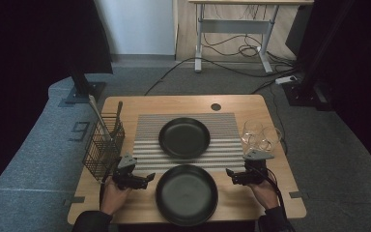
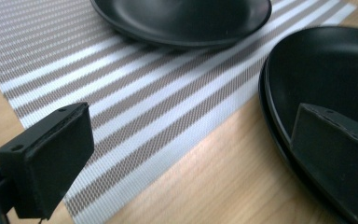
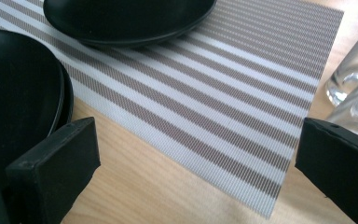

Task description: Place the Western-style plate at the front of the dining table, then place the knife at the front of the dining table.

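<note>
Left gripper (image 1: 150, 177) low at table's near-left, jaws spread wide, nothing between them; points right toward near plate (image 1: 186, 194). In left gripper view (image 2: 186, 154) one jaw sits over wood and mat edge, the other overlaps the near plate (image 2: 326, 70) rim; cannot tell if it touches. Right gripper (image 1: 228, 172) at near-right, jaws also wide apart and empty, pointing left at the same plate. In right gripper view (image 3: 191, 163) near plate (image 3: 18, 88) sits just beside the left-hand jaw, bare wood and mat corner between jaws. Each gripper held by a hand: left hand (image 1: 113, 193), right hand (image 1: 263, 188), dark sleeves at bottom edge.

Near plate: black, round, empty, on bare wood at table's front centre, between the two grippers, far rim at or just over mat (image 1: 145, 135) front edge. Looks like two stacked plates in right gripper view, double rim visible.

Farther: mat, striped grey-white, centre of table (image 1: 125, 104). Far plate (image 1: 184, 137) black, empty, lies on mat, apart from near plate. Wire basket (image 1: 104, 147) at left edge, beside mat, utensils (image 1: 99, 116) standing in it, leaning. Glasses (image 1: 261, 137) clear, two close together at right edge just past right gripper, off the mat.

Beyond table: grey carpet, cables, desk legs.
</note>
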A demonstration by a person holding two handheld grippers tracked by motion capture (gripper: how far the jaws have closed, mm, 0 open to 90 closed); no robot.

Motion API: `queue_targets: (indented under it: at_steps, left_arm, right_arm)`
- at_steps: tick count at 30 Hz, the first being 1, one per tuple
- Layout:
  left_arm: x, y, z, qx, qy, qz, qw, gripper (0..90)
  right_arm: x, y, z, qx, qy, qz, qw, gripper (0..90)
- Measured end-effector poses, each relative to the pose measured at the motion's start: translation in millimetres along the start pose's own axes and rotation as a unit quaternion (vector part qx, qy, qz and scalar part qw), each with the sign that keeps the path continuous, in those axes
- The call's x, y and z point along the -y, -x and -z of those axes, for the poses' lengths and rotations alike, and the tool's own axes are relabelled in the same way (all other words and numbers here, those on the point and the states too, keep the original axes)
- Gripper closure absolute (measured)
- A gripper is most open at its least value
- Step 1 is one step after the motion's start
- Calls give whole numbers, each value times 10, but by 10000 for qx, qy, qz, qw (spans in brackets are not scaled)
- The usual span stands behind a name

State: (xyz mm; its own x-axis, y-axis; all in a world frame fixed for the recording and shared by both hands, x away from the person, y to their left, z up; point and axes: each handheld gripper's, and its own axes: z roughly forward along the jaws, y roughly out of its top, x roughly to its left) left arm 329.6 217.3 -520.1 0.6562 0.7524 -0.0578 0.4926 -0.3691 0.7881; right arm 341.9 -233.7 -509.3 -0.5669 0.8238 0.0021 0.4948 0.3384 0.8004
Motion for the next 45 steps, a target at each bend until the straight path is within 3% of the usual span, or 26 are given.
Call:
queue_targets:
  at_steps: [8,20,29,45]
  left_arm:
    - [163,25,-65,-65,-296,-52,9995,0]
    - [243,23,-146,-78,-630,-123,9979,0]
    - [257,44,-202,-195,-885,-215,9957,0]
    - [257,46,-205,-202,-886,-216,9956,0]
  right_arm:
    - [189,-41,-94,107,-324,136,9993,0]
    - [371,-98,-236,84,-709,265,9971,0]
    - [409,-82,-266,-97,-640,108,9978,0]
    - [409,-83,-266,-96,-641,111,9978,0]
